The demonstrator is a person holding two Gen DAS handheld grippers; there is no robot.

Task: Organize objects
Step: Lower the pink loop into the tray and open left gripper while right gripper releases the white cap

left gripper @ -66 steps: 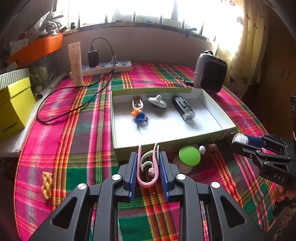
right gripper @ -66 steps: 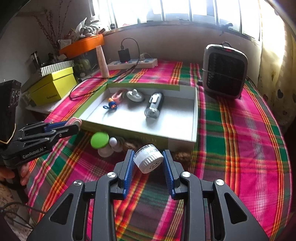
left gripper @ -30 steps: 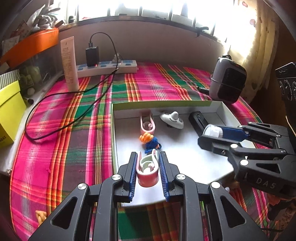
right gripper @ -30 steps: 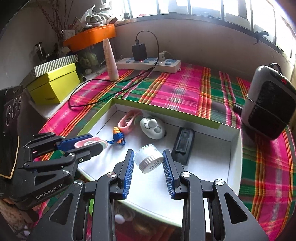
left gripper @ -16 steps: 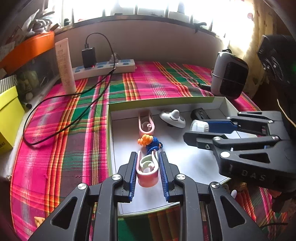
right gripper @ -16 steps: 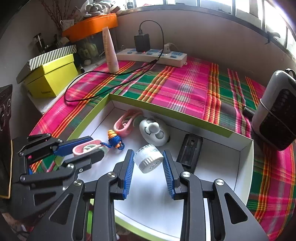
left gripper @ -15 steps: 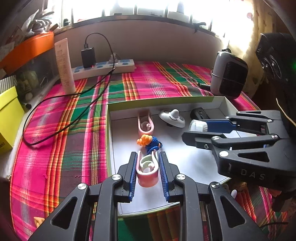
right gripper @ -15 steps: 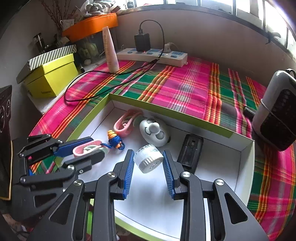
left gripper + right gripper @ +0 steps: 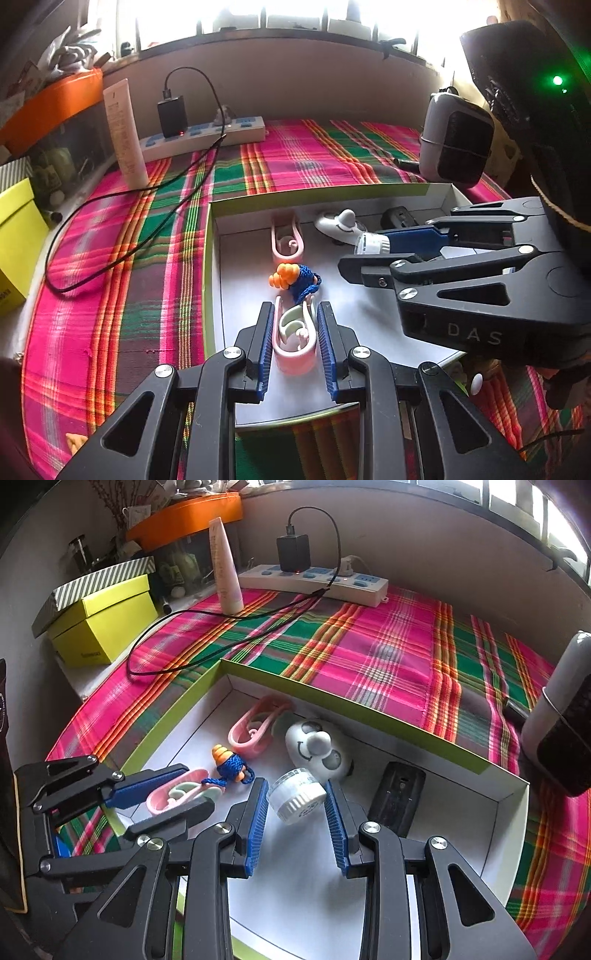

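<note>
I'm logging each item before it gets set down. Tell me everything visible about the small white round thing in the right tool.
The small white ribbed plastic cap is a short cylinder with a translucent upper part, a ridged white rim and faint print on its flat face. It is clamped, tilted, between the blue ridged pads of the right tool, raised above the white floor of the green-edged cardboard tray, in front of the white smiley-face toy.

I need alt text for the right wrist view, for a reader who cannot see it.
The right hand-held gripper holds a small white ribbed cap over a shallow white box on a plaid tablecloth. Beside it, the left hand-held gripper holds a pink clip.
</note>
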